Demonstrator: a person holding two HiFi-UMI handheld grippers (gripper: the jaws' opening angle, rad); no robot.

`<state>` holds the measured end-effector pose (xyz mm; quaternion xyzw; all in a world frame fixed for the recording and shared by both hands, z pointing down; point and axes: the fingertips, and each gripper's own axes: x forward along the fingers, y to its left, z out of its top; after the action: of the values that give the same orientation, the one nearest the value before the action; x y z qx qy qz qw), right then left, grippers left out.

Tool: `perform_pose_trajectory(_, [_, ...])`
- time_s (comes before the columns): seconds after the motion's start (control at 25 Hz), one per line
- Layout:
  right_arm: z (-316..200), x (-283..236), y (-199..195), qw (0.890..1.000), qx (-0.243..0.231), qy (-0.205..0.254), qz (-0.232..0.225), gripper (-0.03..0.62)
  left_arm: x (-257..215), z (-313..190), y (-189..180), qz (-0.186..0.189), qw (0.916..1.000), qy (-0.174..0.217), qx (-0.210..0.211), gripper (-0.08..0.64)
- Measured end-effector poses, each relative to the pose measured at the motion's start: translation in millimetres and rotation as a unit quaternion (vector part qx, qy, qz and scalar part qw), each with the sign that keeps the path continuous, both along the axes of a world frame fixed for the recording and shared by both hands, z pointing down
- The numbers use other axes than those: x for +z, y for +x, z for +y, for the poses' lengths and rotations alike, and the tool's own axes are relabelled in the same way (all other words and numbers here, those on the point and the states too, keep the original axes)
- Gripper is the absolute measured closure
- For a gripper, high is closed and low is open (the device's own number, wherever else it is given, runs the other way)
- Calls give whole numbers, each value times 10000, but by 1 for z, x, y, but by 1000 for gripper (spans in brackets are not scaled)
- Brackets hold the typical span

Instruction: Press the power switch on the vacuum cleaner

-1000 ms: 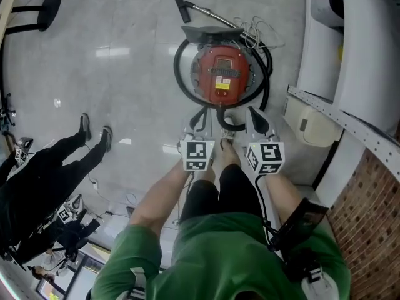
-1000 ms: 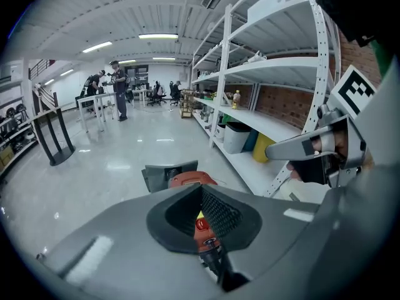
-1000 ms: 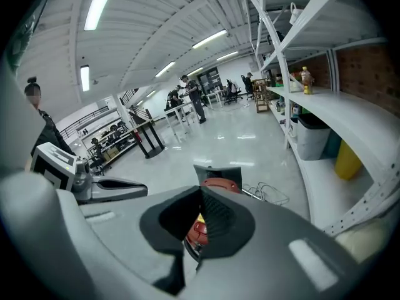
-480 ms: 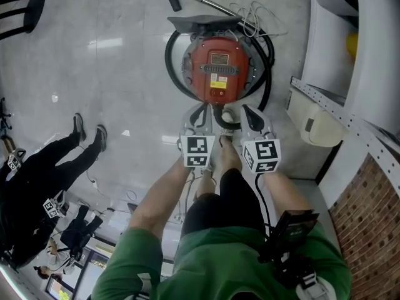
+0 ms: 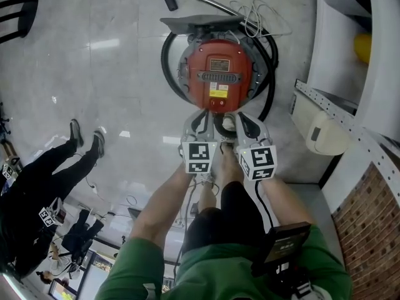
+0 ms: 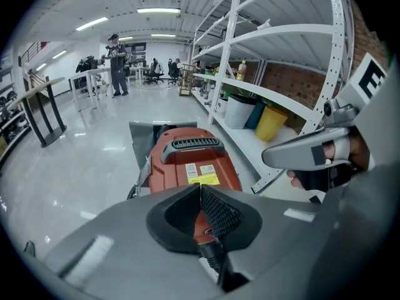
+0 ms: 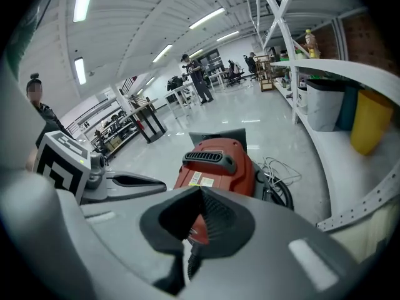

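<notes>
The red canister vacuum cleaner point(image 5: 219, 74) stands on the grey floor with a black handle across its top and a yellow label point(image 5: 218, 91) on its near side. A black hose point(image 5: 270, 74) loops around it, and its grey floor head point(image 5: 200, 22) lies behind it. My left gripper point(image 5: 201, 117) and right gripper point(image 5: 232, 119) hover side by side just short of the near edge, both shut and holding nothing. In the left gripper view the vacuum cleaner point(image 6: 190, 161) lies straight past the shut left gripper point(image 6: 200, 187). The right gripper view shows the vacuum cleaner point(image 7: 219, 164) beyond the shut right gripper point(image 7: 200, 191). I cannot make out a switch.
White shelving point(image 5: 350, 111) runs along the right, holding a yellow bin point(image 5: 365, 42), with a white bin point(image 5: 322, 133) below. A loose white cord point(image 5: 256, 20) lies behind the vacuum. A person in black point(image 5: 44, 174) stands at the left. The holder's feet point(image 5: 225, 158) are under the grippers.
Both grippers have moved forward to the vacuum cleaner's near edge, and the vacuum now sits larger and closer in the head view. Both stay shut.
</notes>
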<state>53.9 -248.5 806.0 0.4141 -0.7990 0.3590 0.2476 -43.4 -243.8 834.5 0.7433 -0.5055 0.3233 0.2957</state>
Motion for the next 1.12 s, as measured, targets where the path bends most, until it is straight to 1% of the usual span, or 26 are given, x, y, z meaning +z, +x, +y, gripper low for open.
perform_pose_trajectory(0.2, [4, 23, -4, 9999, -79, -144, -23, 589, 17, 0, -2, -9, 9999, -111, -50, 537])
perform_pose_trajectory(0.4, [0, 33, -6, 9999, -92, -44, -27, 589, 30, -2, 2, 71, 9998, -161, 2, 519])
perform_pose_trajectory(0.6, [-2, 42, -5, 10000, -45, -77, 21, 589, 40, -3, 3, 144, 9996, -228, -47, 517])
perform_pose_trajectory(1.12, [-8, 53, -9, 9999, -52, -120, 18, 589, 44, -5, 1, 234, 9995, -233, -22, 511])
